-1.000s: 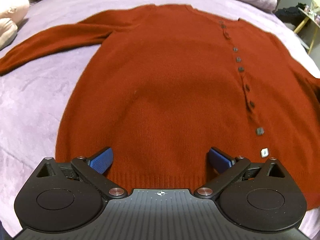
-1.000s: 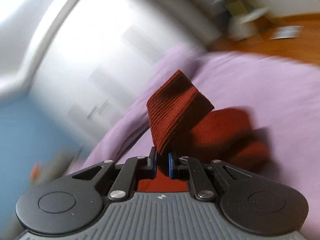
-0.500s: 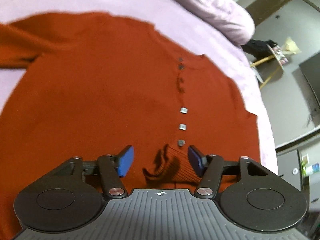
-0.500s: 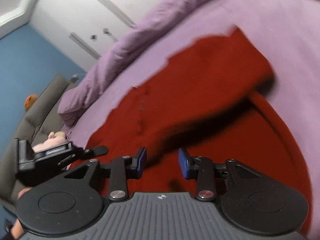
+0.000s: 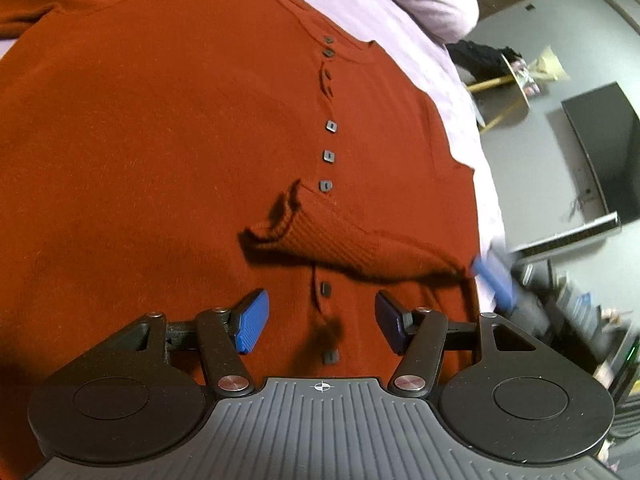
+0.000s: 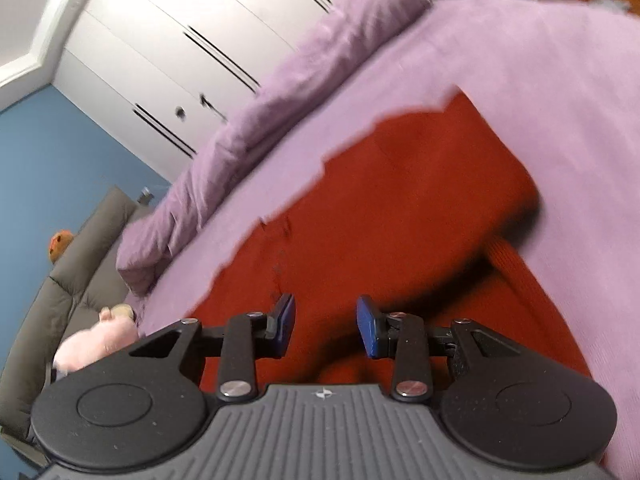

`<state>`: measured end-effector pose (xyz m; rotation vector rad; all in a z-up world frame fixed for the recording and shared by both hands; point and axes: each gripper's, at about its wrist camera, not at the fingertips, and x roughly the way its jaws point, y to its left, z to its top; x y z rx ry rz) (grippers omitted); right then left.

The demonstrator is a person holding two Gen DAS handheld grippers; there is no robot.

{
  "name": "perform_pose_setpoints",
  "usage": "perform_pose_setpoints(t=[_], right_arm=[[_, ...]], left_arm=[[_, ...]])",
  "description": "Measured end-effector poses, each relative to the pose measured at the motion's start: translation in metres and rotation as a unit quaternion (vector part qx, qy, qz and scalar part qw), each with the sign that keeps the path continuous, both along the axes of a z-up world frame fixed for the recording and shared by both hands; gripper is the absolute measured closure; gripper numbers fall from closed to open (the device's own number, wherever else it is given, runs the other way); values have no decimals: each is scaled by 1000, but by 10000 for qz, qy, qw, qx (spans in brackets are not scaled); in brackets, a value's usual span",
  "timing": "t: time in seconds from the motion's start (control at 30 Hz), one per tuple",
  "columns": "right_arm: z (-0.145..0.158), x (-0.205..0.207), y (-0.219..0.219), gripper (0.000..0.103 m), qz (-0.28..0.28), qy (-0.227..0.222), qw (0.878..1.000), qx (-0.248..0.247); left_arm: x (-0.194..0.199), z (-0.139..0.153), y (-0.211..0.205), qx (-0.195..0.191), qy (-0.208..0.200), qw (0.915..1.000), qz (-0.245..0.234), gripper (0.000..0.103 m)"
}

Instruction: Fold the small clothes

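A rust-red buttoned cardigan (image 5: 168,152) lies flat on a lilac bedspread (image 5: 404,28). Its right sleeve (image 5: 360,248) is folded across the body, the ribbed cuff near the button row. My left gripper (image 5: 322,320) is open and empty, just above the lower buttons. A blurred blue finger of my right gripper shows at the cardigan's right edge (image 5: 494,282). In the right wrist view the cardigan (image 6: 400,208) fills the middle, and my right gripper (image 6: 326,328) is open and empty above it.
Lilac pillows (image 6: 288,92) lie along the head of the bed, white wardrobe doors (image 6: 180,52) behind. A pink soft toy (image 6: 94,344) sits on a grey sofa (image 6: 68,280). A dark screen (image 5: 604,152) and a small side table (image 5: 516,80) stand beyond the bed's right side.
My right gripper let go of the sleeve cuff, which now lies folded over the cardigan's body, and has drawn back. My left gripper narrowed from wide open and moved right over the button row.
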<state>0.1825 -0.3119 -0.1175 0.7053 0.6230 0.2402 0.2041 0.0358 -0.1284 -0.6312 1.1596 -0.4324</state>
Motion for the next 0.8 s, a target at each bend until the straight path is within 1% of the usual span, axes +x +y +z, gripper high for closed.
perform_pose_setpoints(t=[0.07, 0.1, 0.13, 0.17, 0.2, 0.23, 0.27, 0.3, 0.37, 0.43, 0.53, 0.6, 0.63, 0.67, 0.73, 0.77, 0.8], right_arm=[[8, 17, 10, 69, 122, -88, 9997, -172], [8, 26, 16, 69, 238, -25, 9993, -283], [4, 36, 23, 70, 341, 126, 9985, -410], [-4, 43, 28, 72, 479, 378, 9969, -493], [-15, 47, 31, 80, 661, 687, 9943, -475], [-21, 47, 34, 84, 784, 905, 9919, -413], [-28, 43, 36, 84, 935, 1059, 9893, -365], [-33, 32, 39, 84, 1074, 1082, 9874, -424], [-37, 8, 42, 84, 1192, 979, 9862, -595], [-37, -13, 40, 86, 1133, 867, 9878, -627], [-37, -25, 36, 86, 1000, 919, 9898, -442], [-39, -30, 35, 86, 968, 857, 9907, -424], [-39, -32, 35, 86, 950, 817, 9911, -444], [-39, -35, 33, 86, 932, 801, 9914, -458], [-37, -41, 32, 82, 798, 765, 9920, -609], [-35, -45, 29, 79, 729, 755, 9920, -699], [-33, -48, 27, 78, 640, 736, 9925, -732]], left_arm=[[-2, -1, 4, -98, 35, 9999, 42, 40], [-2, -2, 6, -150, 68, 9998, 83, 40], [-2, -3, 8, -213, 87, 9997, 128, 39], [-2, -4, 12, -259, 111, 9994, 176, 39], [-3, -4, 15, -311, 147, 9991, 235, 39], [-4, -4, 19, -383, 183, 9986, 303, 38], [-3, -6, 22, -464, 221, 9980, 377, 38], [-3, -8, 25, -590, 258, 9969, 446, 37], [-1, -13, 26, -775, 338, 9949, 546, 36], [2, -18, 25, -957, 432, 9926, 604, 31], [5, -20, 16, -995, 451, 9917, 681, 26], [5, -20, 11, -1024, 392, 9915, 704, 28], [6, -20, 9, -1045, 404, 9910, 730, 36], [6, -23, 8, -1030, 501, 9904, 779, 43], [9, -28, 7, -1016, 605, 9894, 840, 68], [11, -29, 6, -934, 640, 9899, 850, 78], [14, -30, 5, -809, 675, 9909, 837, 94]])
